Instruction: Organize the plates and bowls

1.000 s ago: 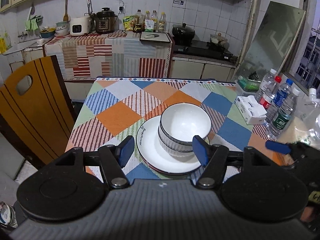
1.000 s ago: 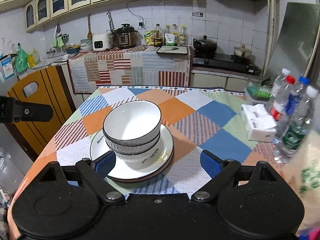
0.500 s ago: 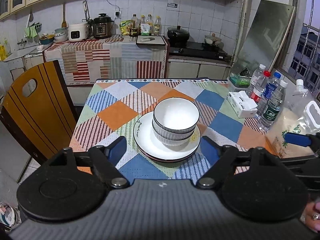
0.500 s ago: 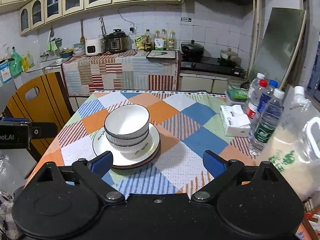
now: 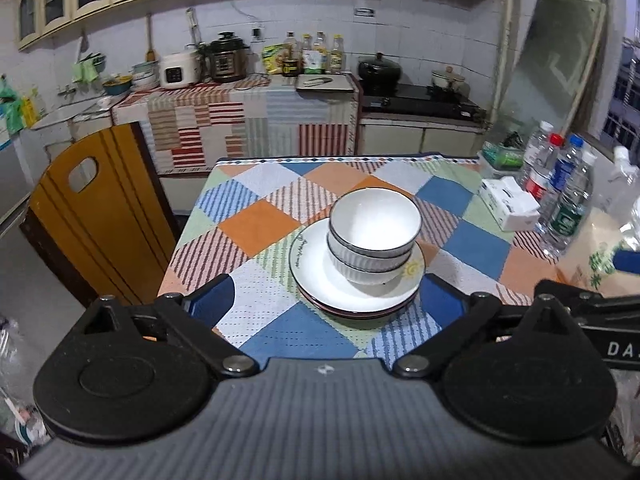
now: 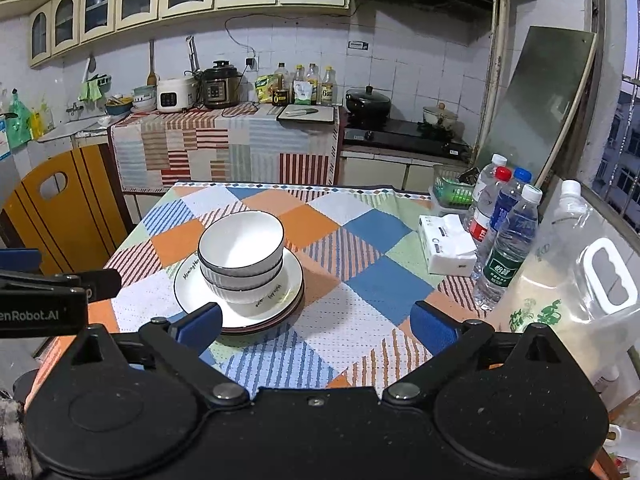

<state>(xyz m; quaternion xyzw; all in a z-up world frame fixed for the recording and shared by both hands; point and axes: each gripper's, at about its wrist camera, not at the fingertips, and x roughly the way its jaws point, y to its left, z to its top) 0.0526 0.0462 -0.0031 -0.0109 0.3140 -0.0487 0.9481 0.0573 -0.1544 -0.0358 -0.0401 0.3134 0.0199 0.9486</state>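
Two white bowls (image 5: pixel 374 236) with dark rims are nested and stand on a stack of white plates (image 5: pixel 320 276) on the checked tablecloth (image 5: pixel 260 224). The same bowls (image 6: pixel 240 256) and plates (image 6: pixel 192 292) show left of centre in the right wrist view. My left gripper (image 5: pixel 326 302) is open and empty, held back above the table's near edge in front of the stack. My right gripper (image 6: pixel 316 324) is open and empty, also back from the table, to the right of the stack. The left gripper's body shows at the left edge of the right wrist view (image 6: pixel 48 296).
A tissue pack (image 6: pixel 446 250), several water bottles (image 6: pixel 508 236) and a large clear bag (image 6: pixel 568 292) stand along the table's right side. A green basket (image 6: pixel 452 194) is behind them. A wooden chair (image 5: pixel 92 216) stands at the table's left. The kitchen counter (image 6: pixel 224 148) lies beyond.
Both grippers have pulled back and up from the stack, which now looks smaller and farther away. The bowls and plates have not moved. Both jaws stay open.
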